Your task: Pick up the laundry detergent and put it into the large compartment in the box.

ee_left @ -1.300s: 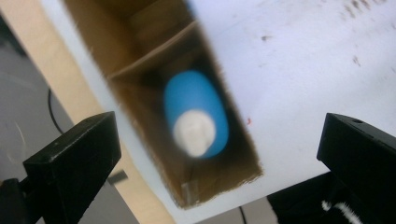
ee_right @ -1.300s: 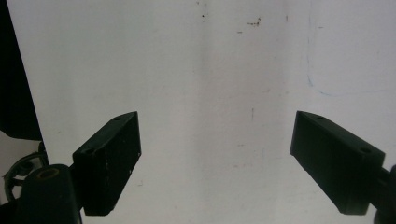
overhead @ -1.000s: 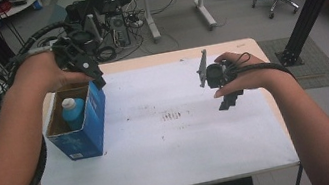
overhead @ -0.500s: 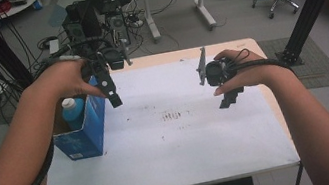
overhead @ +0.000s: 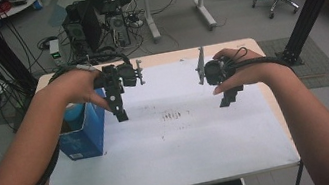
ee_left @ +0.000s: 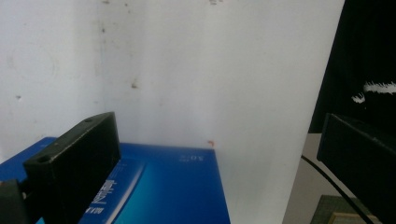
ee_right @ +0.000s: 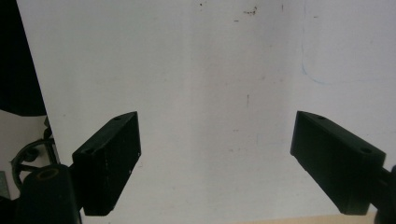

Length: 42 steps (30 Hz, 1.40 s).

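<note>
On the white table (overhead: 171, 147), left side: blue box (overhead: 81, 137), upright, open-topped, holding what looks like a bottle (overhead: 74, 118). Left claw (overhead: 120, 111) just right of the box, above the table, jaws spread, empty. Right claw (overhead: 227, 98) well apart, jaws wide, empty.

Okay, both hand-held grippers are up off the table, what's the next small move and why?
Probably bring the left hand-held gripper back left over the blue box. Its jaws stand open and empty beside the box, which holds a blue-capped bottle; the right hand-held gripper hovers open over bare table.
</note>
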Each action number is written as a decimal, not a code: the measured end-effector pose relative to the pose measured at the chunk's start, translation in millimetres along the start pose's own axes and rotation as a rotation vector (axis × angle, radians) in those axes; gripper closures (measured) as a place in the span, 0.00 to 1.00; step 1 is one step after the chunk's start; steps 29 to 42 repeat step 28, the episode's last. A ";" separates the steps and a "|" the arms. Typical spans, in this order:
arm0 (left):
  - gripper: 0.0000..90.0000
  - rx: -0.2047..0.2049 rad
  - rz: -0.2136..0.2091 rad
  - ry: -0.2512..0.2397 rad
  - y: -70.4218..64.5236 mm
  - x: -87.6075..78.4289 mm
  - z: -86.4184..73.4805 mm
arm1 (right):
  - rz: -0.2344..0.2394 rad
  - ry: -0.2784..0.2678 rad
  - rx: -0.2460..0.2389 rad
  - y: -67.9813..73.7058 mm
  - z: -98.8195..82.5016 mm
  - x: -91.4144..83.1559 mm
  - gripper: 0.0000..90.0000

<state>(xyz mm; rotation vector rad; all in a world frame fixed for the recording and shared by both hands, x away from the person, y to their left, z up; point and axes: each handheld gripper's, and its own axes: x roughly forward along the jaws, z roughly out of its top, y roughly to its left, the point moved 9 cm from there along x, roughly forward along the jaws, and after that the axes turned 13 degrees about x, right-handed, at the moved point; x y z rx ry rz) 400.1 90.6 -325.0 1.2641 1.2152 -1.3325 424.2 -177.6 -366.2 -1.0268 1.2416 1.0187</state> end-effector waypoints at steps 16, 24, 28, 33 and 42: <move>0.00 0.053 0.008 -0.007 -0.8 0.4 18.5 | 0.004 0.013 -0.001 -2.1 -0.4 3.0 0.18; 0.00 0.049 0.007 -0.022 -0.6 1.4 18.0 | 0.007 0.016 -0.001 -3.4 0.6 6.0 0.18; 0.00 0.048 0.004 -0.023 -1.5 2.2 18.5 | 0.007 0.012 -0.003 -3.1 2.2 6.3 0.18; 0.00 0.048 0.004 -0.023 -1.5 2.2 18.5 | 0.007 0.012 -0.003 -3.1 2.2 6.3 0.18; 0.00 0.048 0.004 -0.023 -1.5 2.2 18.5 | 0.007 0.012 -0.003 -3.1 2.2 6.3 0.18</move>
